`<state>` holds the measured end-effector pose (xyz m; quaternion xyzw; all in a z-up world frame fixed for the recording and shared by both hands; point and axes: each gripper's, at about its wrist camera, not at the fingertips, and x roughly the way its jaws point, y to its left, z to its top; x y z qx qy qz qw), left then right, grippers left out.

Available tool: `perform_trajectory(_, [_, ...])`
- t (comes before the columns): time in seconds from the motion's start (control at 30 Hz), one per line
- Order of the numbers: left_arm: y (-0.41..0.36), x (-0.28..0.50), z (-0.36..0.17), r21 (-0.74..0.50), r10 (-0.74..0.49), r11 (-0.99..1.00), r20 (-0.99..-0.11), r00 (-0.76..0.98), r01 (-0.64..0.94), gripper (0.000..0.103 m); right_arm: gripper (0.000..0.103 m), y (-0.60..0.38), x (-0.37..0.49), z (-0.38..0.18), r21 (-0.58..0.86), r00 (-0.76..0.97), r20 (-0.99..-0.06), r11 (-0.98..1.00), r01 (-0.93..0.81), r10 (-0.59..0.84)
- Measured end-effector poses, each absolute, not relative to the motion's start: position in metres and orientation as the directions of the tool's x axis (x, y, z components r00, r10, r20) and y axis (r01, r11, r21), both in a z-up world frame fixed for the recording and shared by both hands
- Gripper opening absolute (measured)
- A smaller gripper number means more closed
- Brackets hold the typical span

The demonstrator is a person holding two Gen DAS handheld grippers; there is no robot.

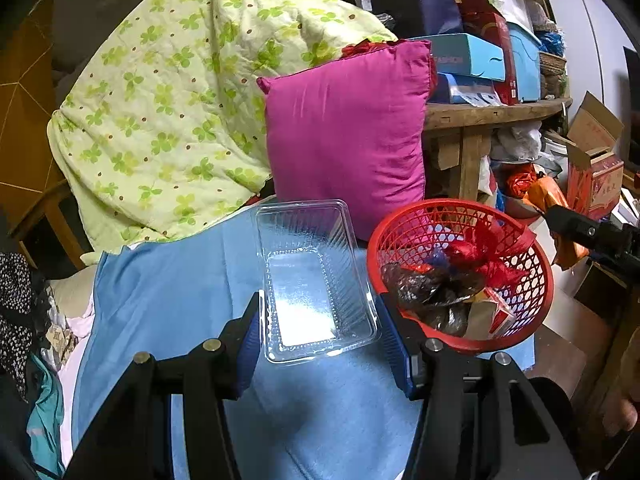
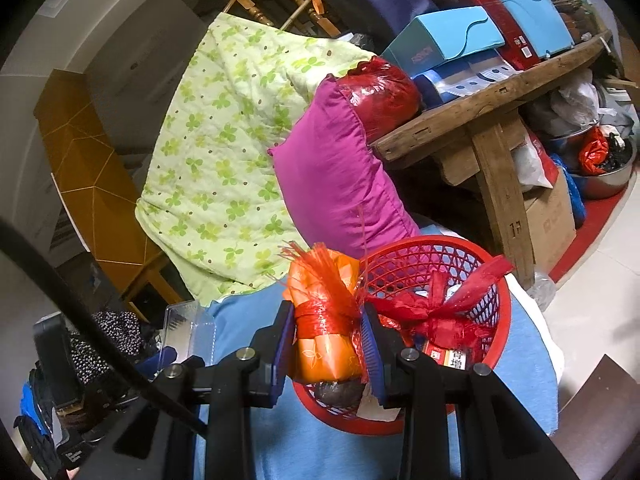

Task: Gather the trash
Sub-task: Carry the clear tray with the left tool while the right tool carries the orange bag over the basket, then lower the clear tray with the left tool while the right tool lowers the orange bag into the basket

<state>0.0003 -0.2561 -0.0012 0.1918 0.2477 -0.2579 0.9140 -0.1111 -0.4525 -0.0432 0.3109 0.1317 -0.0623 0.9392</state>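
Observation:
A clear plastic tray (image 1: 310, 280) lies on the blue cloth (image 1: 168, 300). My left gripper (image 1: 320, 332) stands around its near end with the blue pads at both sides, touching or nearly so. A red mesh basket (image 1: 536, 276) to the right holds wrappers, red net and a small carton. My right gripper (image 2: 326, 344) is shut on an orange packet wrapped in red net (image 2: 324, 320), held over the near left rim of the basket (image 2: 502, 312). In the left wrist view the right gripper's body (image 1: 588, 236) shows beside the basket.
A magenta pillow (image 1: 348, 132) and a green clover quilt (image 1: 168, 100) lie behind the tray. A wooden table (image 2: 480, 96) stacked with boxes stands at the back right. Clothes pile at the left (image 1: 20, 304). Cardboard boxes and bags sit on the floor to the right.

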Motion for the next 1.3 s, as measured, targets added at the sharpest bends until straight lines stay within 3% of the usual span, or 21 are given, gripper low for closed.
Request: perform_trajectory(1.3, [-0.306, 0.011, -0.020, 0.173, -0.442, 0.732, -0.615, 0.653, 0.658, 0.057, 0.035, -0.477, -0.117, -0.057, 0.581, 0.941, -0.327, 0.767, 0.271, -0.084])
